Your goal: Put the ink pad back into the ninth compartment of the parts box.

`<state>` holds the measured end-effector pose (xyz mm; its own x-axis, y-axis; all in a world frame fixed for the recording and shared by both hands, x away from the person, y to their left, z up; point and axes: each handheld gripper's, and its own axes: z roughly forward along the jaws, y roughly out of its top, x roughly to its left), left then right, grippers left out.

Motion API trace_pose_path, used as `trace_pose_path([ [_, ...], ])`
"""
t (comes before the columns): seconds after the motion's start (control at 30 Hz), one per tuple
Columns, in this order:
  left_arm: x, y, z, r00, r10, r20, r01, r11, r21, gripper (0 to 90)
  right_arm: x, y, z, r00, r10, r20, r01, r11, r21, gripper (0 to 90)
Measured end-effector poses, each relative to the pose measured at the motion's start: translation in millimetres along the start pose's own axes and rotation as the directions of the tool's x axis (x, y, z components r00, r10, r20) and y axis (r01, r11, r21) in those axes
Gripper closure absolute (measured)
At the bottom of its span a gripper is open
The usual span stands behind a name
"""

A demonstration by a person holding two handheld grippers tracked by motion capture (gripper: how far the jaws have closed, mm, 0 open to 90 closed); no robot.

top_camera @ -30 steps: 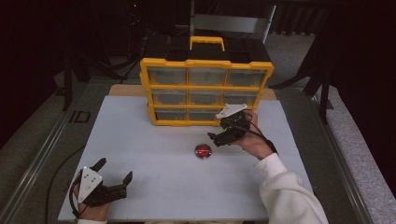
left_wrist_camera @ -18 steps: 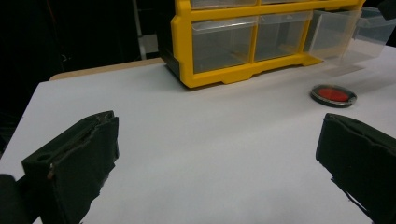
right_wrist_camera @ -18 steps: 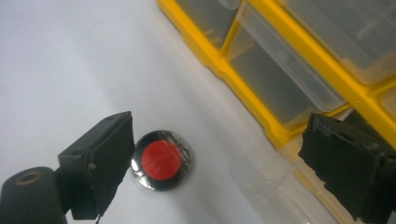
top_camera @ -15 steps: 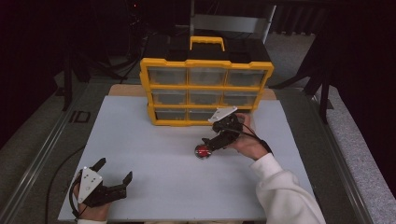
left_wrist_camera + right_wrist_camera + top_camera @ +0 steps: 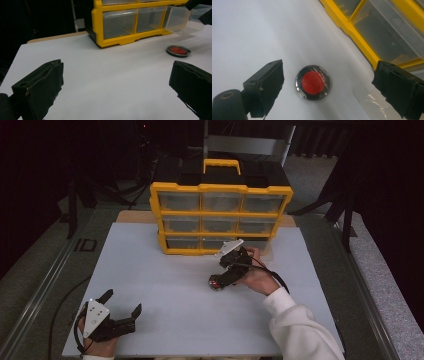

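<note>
A small round disc (image 5: 313, 82) with a red face and a shiny metal rim lies flat on the white table top. My right gripper (image 5: 332, 87) is open and straddles it, one jaw on each side, with the disc nearer the left jaw and untouched. From above, the right gripper (image 5: 220, 279) hovers over the disc (image 5: 215, 283) just in front of the yellow organizer (image 5: 222, 217). My left gripper (image 5: 122, 303) rests open and empty near the front left corner. In the left gripper view the left gripper (image 5: 115, 92) faces the disc (image 5: 178, 50) from a distance.
The yellow organizer (image 5: 125, 25) holds several clear drawers and has a yellow handle (image 5: 221, 166) on top. Its bottom right drawer (image 5: 180, 21) is pulled out, close behind the disc. The white board's bare part (image 5: 165, 285) spans between the two grippers.
My right gripper has moved forward and down-left from beside the organizer's drawer to the red disc, and its jaws now sit either side of it. The left gripper has stayed put.
</note>
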<state>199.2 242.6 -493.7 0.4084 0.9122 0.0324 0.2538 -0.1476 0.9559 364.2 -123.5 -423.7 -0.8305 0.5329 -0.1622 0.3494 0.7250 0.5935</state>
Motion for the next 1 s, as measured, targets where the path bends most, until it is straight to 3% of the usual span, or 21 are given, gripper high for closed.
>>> trace_pose_path([
  [0.43, -0.5, 0.0, 0.1, 1.0, 0.002, 0.0, -0.002, 1.0, 0.002, 0.0, 3.5, -2.3, 15.7, 0.9987, 0.05, -0.014, -0.049, 0.997, 0.057, 9.2],
  [1.0, -0.7, 0.0, 0.0, 1.0, 0.005, 0.001, -0.005, 1.0, 0.003, 0.0, 6.9, -5.6, 35.5, 0.9973, 0.071, -0.019, -0.068, 0.99, 0.122, 9.2],
])
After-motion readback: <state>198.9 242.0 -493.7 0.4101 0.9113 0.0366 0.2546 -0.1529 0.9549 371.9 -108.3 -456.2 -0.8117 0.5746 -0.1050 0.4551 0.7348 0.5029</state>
